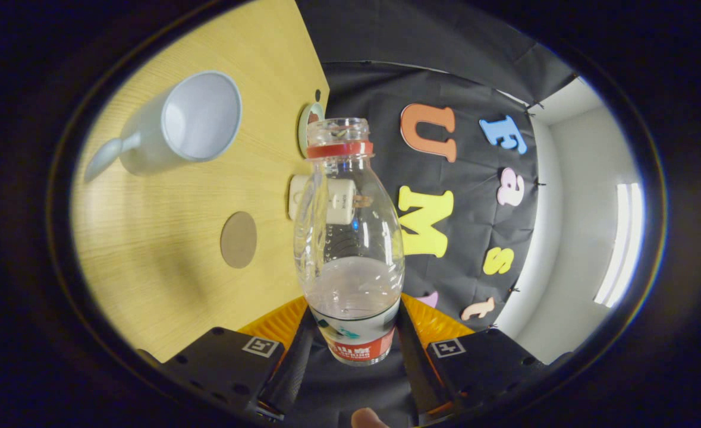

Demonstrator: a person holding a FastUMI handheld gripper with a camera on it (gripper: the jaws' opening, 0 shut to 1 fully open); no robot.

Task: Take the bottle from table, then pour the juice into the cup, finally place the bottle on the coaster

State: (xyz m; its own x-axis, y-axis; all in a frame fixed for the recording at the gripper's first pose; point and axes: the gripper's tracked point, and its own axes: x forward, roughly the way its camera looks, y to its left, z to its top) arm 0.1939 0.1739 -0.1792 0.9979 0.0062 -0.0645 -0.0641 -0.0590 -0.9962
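My gripper (353, 333) is shut on a clear plastic bottle (350, 238), with both fingers pressing its labelled lower part. The bottle has a red neck ring, no cap, and a little liquid pooled low inside near the label. The whole view is rolled sideways, so the wooden table (166, 279) stands on edge beside the bottle. A white cup (189, 122) with a handle sits on the table beyond the fingers, its mouth facing me; I see no liquid in it. A round brown coaster (238, 239) lies on the table closer to the fingers than the cup.
A white socket-like box (332, 201) sits at the table's far edge, seen through the bottle. A small round greenish item (308, 125) lies near the bottle's mouth, also at that edge. A white wall (570, 238) stands past the booth's cloth.
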